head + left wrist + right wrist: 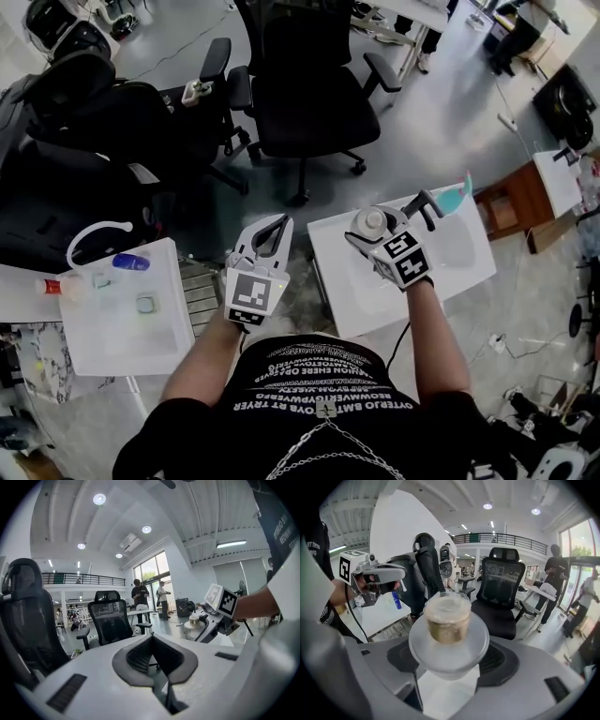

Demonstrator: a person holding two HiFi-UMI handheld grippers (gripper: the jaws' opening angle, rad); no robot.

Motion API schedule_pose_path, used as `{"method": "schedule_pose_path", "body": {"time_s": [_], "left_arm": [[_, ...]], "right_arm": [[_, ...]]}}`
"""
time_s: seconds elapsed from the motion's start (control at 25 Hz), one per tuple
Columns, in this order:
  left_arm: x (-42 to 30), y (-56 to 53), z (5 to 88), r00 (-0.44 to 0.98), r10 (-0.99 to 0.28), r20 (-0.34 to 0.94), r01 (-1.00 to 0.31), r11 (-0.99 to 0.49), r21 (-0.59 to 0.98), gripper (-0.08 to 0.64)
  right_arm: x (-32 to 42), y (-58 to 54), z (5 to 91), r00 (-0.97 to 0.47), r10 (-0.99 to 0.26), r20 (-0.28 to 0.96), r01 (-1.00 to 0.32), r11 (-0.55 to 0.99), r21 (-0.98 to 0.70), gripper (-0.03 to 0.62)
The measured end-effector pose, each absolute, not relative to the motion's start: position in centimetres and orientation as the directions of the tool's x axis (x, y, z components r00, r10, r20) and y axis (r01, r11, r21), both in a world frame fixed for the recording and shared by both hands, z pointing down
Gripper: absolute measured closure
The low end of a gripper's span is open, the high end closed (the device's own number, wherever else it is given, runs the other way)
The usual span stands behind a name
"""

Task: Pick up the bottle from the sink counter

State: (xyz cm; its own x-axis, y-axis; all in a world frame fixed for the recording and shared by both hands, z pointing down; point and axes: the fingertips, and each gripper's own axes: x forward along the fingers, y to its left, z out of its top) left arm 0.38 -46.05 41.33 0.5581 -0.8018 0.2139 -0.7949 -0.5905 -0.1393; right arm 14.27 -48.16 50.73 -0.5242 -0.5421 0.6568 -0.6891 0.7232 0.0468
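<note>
A clear bottle (368,223) with a tan cap is held in my right gripper (380,225), which is shut on it above the white sink counter (450,272) at the right. In the right gripper view the bottle (447,625) fills the space between the jaws of the right gripper (449,667), cap facing outward. My left gripper (278,228) hangs over the gap between the two counters, shut and empty. In the left gripper view the left gripper (154,660) shows its dark pads meeting, with the right gripper (206,623) and the bottle (192,625) off to the right.
A second white counter (122,337) at the left carries a blue bottle (130,262) and a curved white faucet (94,234). Black office chairs (300,84) stand just beyond both counters. A teal object (455,195) lies at the right counter's far edge.
</note>
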Motion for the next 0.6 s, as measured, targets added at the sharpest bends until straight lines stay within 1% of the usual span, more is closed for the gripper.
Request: {"method": "schedule_pose_path", "body": {"time_s": [0.6], "left_arm": [[1.1,-47.0,42.8,0.585,-0.777,0.232,-0.774,-0.620,-0.128,0.555]], "right_arm": [[14.4,-48.8,52.0,-0.508,-0.562,0.653,-0.708,0.704,0.054,0.258]]}}
